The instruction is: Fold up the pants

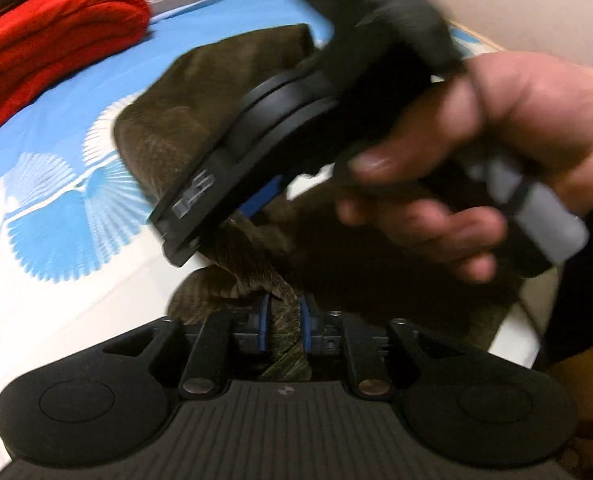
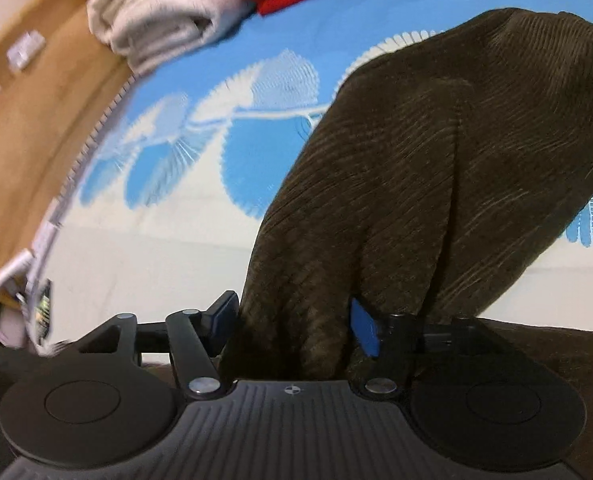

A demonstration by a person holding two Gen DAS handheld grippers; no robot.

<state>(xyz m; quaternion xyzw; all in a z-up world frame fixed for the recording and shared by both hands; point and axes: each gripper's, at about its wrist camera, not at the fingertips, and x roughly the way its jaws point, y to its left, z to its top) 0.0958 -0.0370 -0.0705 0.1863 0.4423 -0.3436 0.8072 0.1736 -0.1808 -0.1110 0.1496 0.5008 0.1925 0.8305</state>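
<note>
Here the left gripper (image 1: 283, 322) stands narrow, its blue pads clamped on a twisted fold of the brown corduroy pants (image 1: 200, 92). The right gripper (image 2: 296, 320) stands wider, with bunched pants between its fingers; grip unclear. One pair of pants drapes toward twelve o'clock over the blue-and-white sheet (image 2: 200, 168); one red folded garment (image 1: 52, 36) lies at ten o'clock.

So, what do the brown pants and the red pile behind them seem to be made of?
The brown pants look like corduroy: fine parallel ribs run along the cloth, matte, soft folds. The red pile seems a thick soft fabric, perhaps fleece or knit; it is blurred, so I cannot say which. Its surface is matte and its folded edges look rounded.
</note>
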